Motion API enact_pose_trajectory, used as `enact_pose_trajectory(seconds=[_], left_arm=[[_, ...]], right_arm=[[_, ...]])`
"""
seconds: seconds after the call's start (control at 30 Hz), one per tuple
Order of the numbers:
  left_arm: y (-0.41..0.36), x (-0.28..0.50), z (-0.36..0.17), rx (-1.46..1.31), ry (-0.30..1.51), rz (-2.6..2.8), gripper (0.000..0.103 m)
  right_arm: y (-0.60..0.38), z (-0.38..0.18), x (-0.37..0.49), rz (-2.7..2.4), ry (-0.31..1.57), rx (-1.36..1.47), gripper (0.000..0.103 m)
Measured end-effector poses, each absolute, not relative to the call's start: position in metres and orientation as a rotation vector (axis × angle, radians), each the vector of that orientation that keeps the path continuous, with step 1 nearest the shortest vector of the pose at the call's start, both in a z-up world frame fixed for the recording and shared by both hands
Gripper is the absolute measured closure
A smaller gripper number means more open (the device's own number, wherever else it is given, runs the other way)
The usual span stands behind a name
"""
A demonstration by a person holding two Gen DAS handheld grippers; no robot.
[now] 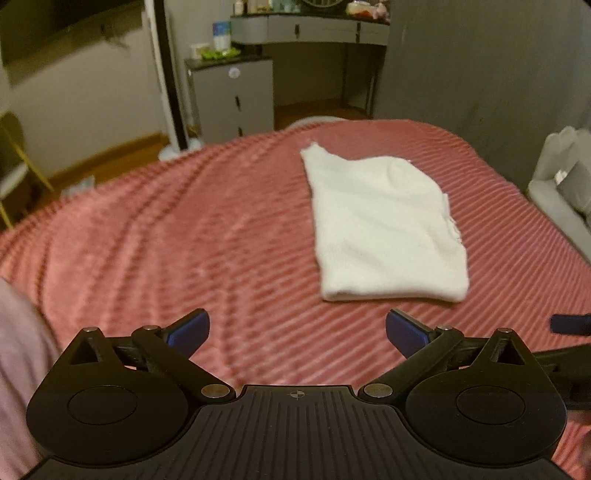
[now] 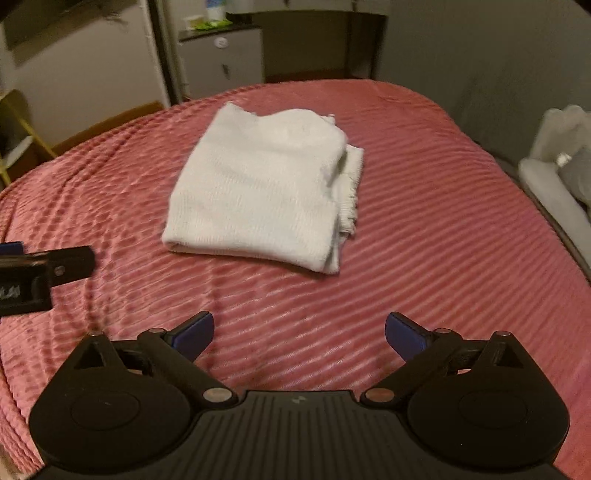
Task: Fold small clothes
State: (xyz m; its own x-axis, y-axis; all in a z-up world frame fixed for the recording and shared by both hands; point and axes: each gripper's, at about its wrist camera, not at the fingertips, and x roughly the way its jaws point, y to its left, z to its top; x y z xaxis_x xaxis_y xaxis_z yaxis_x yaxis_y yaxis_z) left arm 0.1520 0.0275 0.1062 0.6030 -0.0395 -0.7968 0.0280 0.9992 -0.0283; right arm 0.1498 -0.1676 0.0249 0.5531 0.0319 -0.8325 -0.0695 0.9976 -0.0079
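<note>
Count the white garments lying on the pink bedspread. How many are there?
1. A folded white garment lies on the pink bedspread, ahead of both open hand-held grippers, touching neither. Others may lie outside the views.

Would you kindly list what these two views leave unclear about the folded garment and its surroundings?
- White garment: its type and underside, hidden by its own folds, both views.
- Dresser top: items cut off by the top edge, left wrist view.
- Pale bundle: cropped by the right edge and blurred, right wrist view.
</note>
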Motion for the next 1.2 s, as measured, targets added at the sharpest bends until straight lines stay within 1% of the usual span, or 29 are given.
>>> enact_pose_trajectory(seconds=[0.13, 0.47, 1.2], left_arm=[[0.034, 0.153, 0.111, -0.011, 0.933, -0.037, 0.0], [0.022, 0.16, 0.099, 0.076, 0.993, -0.053, 0.0], [0.022, 0.165, 0.099, 0.048, 1.01, -0.069, 0.0]], right_arm=[[-0.164, 0.037, 0.147, 0.057, 0.978, -0.027, 0.004], [-0.164, 0.042, 0.153, 0.008, 1.009, -0.025, 0.004], [-0.167, 0.048, 0.156, -0.006, 1.005, -0.043, 0.004]])
